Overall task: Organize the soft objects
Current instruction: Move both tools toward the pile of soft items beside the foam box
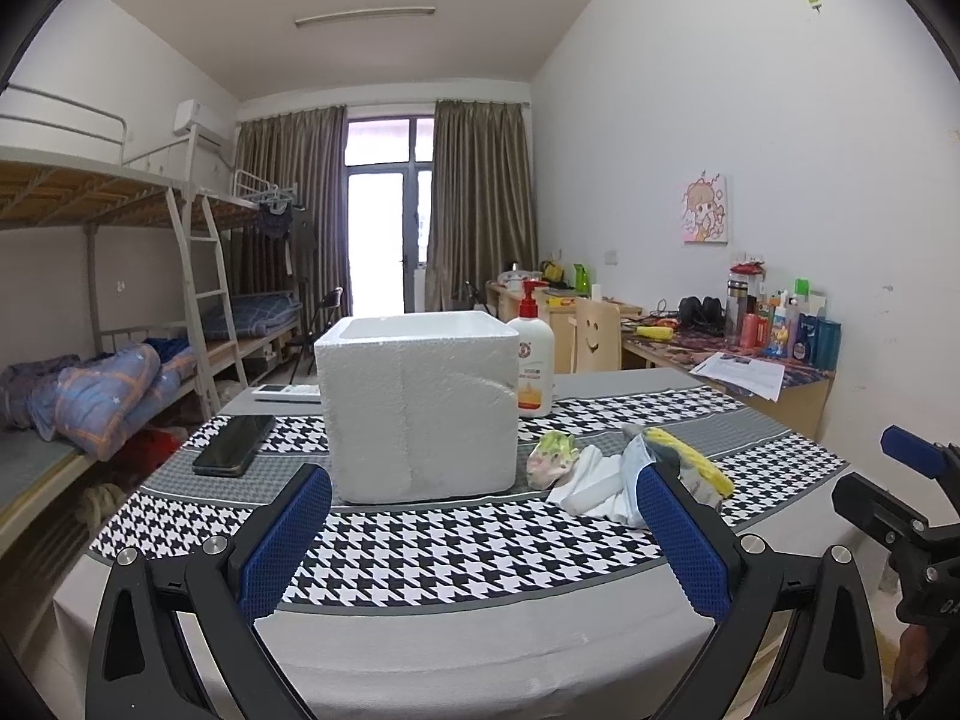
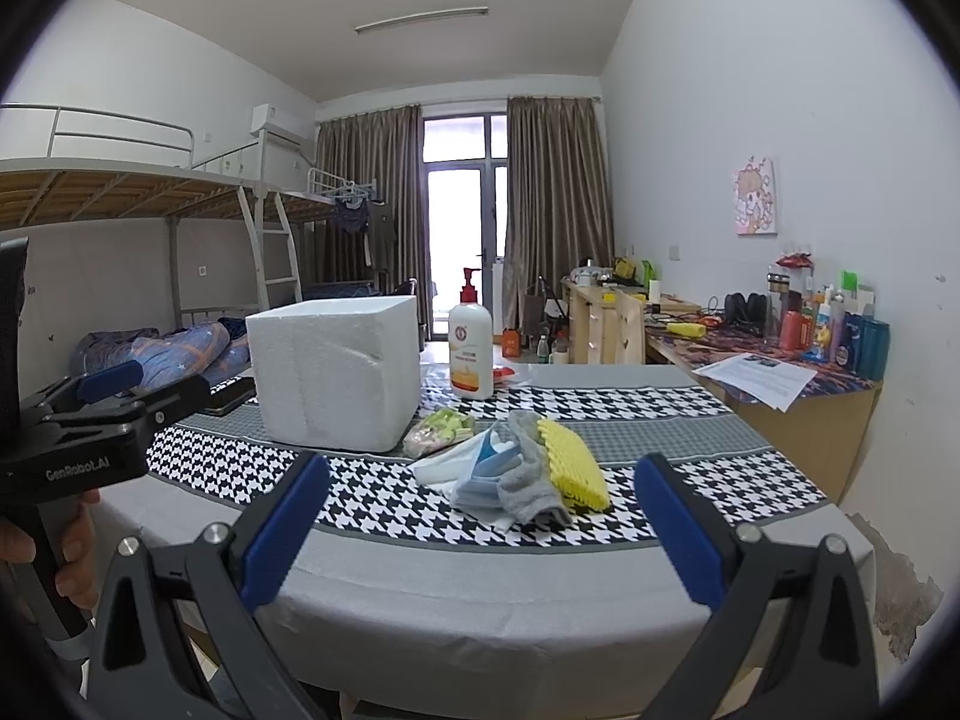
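Observation:
A white foam box (image 1: 420, 402) stands open-topped on the table (image 1: 456, 546); it also shows in the right wrist view (image 2: 336, 372). Right of it lies a pile of soft things: a green-pink patterned sock (image 2: 441, 429), white cloth (image 1: 591, 480), a blue face mask (image 2: 486, 468), a grey sock (image 2: 531, 480) and a yellow sponge (image 2: 573, 465). My left gripper (image 1: 483, 510) is open and empty, near the table's front edge, facing the box. My right gripper (image 2: 480, 510) is open and empty, in front of the pile.
A black phone (image 1: 234, 444) lies left of the box, a white remote (image 1: 288, 393) behind it, and a pump bottle (image 1: 534, 360) at its right rear. A cluttered desk (image 2: 780, 372) stands at the right wall, bunk beds (image 1: 120, 360) on the left.

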`<state>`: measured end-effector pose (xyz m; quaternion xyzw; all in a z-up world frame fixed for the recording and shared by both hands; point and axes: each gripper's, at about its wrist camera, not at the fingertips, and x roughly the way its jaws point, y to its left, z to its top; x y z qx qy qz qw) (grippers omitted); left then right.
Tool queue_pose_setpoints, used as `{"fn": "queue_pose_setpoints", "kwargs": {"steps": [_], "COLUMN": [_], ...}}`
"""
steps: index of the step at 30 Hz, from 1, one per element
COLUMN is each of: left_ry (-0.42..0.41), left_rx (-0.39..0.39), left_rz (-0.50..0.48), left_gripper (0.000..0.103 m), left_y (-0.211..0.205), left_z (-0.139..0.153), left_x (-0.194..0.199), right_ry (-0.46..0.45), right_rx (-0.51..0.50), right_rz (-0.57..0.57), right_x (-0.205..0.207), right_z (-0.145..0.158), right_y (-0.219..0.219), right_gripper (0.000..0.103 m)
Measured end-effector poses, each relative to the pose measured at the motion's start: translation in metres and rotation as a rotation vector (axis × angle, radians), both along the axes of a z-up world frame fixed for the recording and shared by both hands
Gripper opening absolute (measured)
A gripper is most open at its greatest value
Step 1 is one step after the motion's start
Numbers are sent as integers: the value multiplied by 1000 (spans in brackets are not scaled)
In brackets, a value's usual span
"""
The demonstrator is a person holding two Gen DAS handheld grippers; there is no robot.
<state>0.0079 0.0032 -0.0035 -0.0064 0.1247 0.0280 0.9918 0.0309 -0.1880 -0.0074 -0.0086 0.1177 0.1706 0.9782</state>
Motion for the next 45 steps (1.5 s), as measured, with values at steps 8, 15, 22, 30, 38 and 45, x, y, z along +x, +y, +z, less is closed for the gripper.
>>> {"fn": "queue_pose_setpoints", "kwargs": {"steps": [8,15,22,30,38,45], "left_ry": [-10,-9,-10,3,22,70], "left_rx": [7,3,7,-2,-9,-15], "left_rz": [18,16,14,11,0,-46], "left_gripper": [102,102,102,102,102,102], "left_y": [0,3,4,7,11,5], "left_z": [0,1,4,4,3,-3], "left_x": [-1,-1,1,9,23,47], "right_ry": [-3,-4,-3,5,28,61], "right_rx": [-6,-5,-4,-3,-4,-5], "right_rz": [1,1,3,7,-4,-25], "right_x": [1,1,4,11,26,43], "right_z": [0,0,1,2,0,-3], "right_y": [2,1,3,6,8,5], "right_gripper": [103,103,103,103,103,102]}}
